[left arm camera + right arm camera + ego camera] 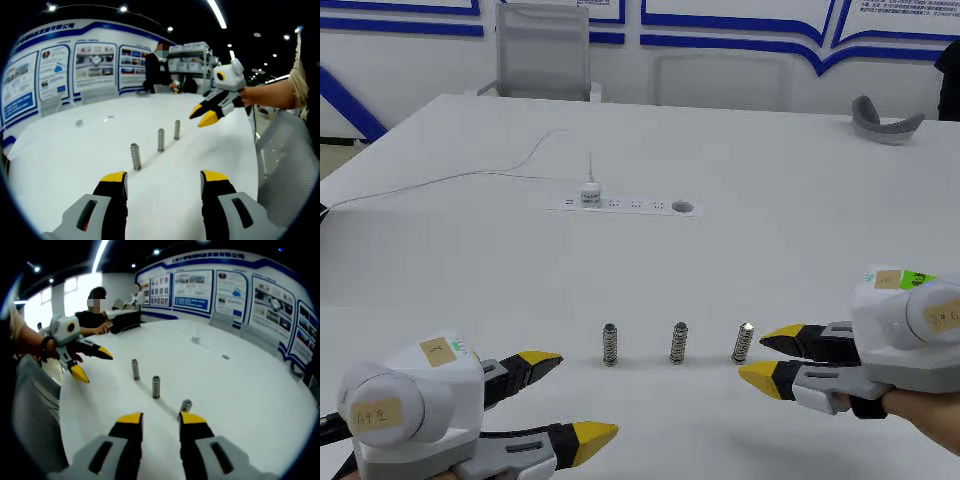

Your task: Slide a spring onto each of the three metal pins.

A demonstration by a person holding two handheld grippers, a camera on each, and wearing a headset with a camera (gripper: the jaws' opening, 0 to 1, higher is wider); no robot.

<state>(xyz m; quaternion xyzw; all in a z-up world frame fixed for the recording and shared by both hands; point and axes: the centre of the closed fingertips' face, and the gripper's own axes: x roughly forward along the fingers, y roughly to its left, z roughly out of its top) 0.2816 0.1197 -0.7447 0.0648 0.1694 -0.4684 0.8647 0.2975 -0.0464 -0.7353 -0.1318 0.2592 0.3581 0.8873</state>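
Observation:
Three short metal pins stand in a row on the white table, each with a coiled spring around it: left (610, 344), middle (679, 342), right (743, 342). My left gripper (570, 397) rests open and empty at the near left, a short way from the left pin. My right gripper (765, 354) is open and empty, its yellow tips just right of the right pin. In the left gripper view my jaws (164, 176) point along the row (160, 139), and the right gripper (207, 112) hovers beyond. The right gripper view has my jaws (161, 418) just short of the nearest pin (186, 405), with the left gripper (95, 367) opposite.
A white power strip (620, 204) with a plugged charger and a trailing cable lies mid-table. A grey chair (542, 50) stands at the far edge, and a grey curved band (885, 120) lies at the far right. A person (97, 315) sits at the table's side.

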